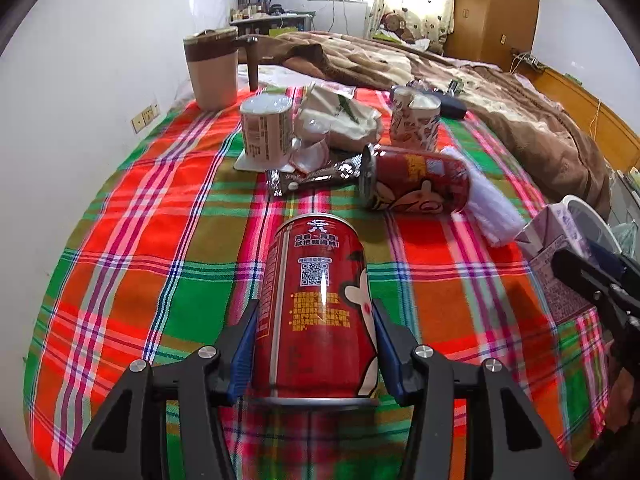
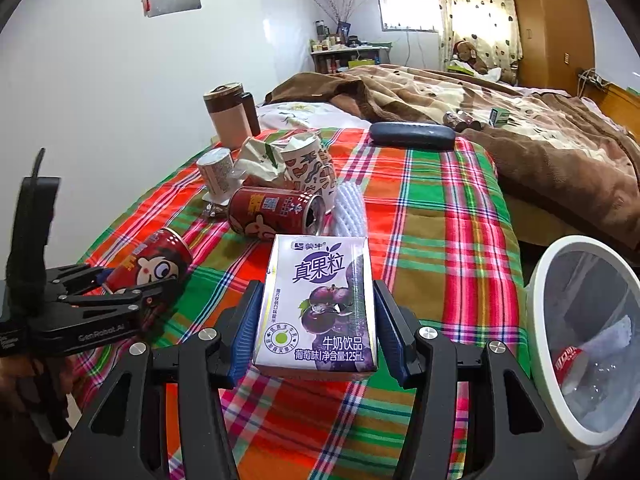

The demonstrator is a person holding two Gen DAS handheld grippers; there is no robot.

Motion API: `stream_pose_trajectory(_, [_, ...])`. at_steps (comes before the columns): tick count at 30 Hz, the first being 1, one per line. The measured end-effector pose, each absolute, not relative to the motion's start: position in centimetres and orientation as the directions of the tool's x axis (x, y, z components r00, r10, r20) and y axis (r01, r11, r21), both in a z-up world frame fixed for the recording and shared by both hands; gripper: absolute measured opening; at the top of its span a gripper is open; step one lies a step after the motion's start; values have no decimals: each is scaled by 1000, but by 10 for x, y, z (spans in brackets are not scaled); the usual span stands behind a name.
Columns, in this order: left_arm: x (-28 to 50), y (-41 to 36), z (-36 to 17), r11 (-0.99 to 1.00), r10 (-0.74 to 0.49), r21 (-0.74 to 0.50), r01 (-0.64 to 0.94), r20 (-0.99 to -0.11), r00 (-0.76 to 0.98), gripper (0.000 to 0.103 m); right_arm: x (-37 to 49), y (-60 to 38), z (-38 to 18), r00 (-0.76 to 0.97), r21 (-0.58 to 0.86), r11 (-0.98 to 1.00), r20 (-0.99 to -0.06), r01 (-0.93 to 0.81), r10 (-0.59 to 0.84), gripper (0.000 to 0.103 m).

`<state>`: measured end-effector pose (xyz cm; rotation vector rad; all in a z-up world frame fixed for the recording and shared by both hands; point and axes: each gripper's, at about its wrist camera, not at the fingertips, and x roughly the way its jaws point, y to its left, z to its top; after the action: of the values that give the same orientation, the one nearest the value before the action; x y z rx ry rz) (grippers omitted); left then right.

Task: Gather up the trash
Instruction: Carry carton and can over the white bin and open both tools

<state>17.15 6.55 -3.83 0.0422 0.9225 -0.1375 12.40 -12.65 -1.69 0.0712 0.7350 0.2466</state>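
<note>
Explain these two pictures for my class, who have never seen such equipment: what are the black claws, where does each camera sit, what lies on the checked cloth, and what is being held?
A person holds two hand-held grippers; each carries a camera looking along its fingers.

The left camera's picture shows the left gripper closed on a red can. The right camera's picture shows the right gripper closed on a purple milk carton.

On the plaid cloth lie another red can on its side, two paper cups, crumpled paper and a foil wrapper. A white bin at the right holds a plastic bottle.
</note>
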Motion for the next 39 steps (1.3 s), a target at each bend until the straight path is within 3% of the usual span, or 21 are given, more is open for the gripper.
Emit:
stream_pose_trajectory(23, [129,-56,20,935,-271,-24,354,-692,669,53,93,-225,13,795,146,989,-596,-32,114,55])
stream_pose_trajectory(39, [129,-175,23,849,-417,-60,526,-688,594,53,84,-306,9,780,121,982,-624,144,-38,55])
